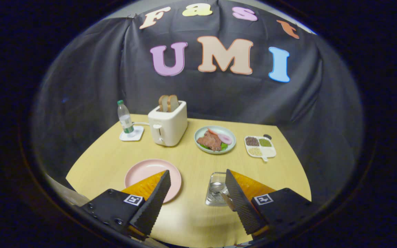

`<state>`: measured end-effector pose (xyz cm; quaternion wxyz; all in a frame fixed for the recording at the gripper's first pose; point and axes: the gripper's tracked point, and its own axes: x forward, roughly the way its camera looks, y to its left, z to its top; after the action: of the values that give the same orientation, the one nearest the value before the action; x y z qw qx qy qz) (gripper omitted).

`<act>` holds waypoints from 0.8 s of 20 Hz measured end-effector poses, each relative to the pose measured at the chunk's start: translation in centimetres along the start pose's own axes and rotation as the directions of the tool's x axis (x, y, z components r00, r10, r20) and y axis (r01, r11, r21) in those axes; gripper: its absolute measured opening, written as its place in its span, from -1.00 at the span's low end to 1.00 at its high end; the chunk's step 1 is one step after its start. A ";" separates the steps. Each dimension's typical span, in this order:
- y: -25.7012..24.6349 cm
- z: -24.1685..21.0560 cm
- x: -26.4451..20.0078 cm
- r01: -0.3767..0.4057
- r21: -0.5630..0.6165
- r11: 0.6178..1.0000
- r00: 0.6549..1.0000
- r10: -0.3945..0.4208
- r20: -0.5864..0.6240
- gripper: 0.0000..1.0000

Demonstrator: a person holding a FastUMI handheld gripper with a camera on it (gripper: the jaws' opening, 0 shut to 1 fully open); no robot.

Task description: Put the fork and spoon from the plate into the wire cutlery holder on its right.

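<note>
Gripper view, tool [196,196] open, toaster [168,124] beyond

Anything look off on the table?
Nothing spilled or tipped. The pink plate looks bare, no fork or spoon on the part that shows; the left finger covers some of it. Cutlery seems to sit in the wire holder already, a handle poking out by the right finger. The claw is open, holding nothing.

The gripper [196,193] is showing two wedge-shaped fingers [153,201] with ribbed, sawtooth inner faces, standing apart. Each is sitting on a matte black block carrying a small square black-and-white marker [133,199]; dark screws [117,221] are dotting the left block.
</note>
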<state>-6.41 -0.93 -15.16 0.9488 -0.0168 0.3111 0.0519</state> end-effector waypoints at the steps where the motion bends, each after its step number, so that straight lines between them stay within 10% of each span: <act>1: 0.4 1.0 -0.4 0.002 0.009 1.000 0.999 -0.003 0.053 1.00; 16: 0.6 6.2 -2.9 0.099 0.067 0.993 0.907 -0.117 0.405 1.00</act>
<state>-5.20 -0.21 -8.46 0.9944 -0.0015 0.1059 -0.0052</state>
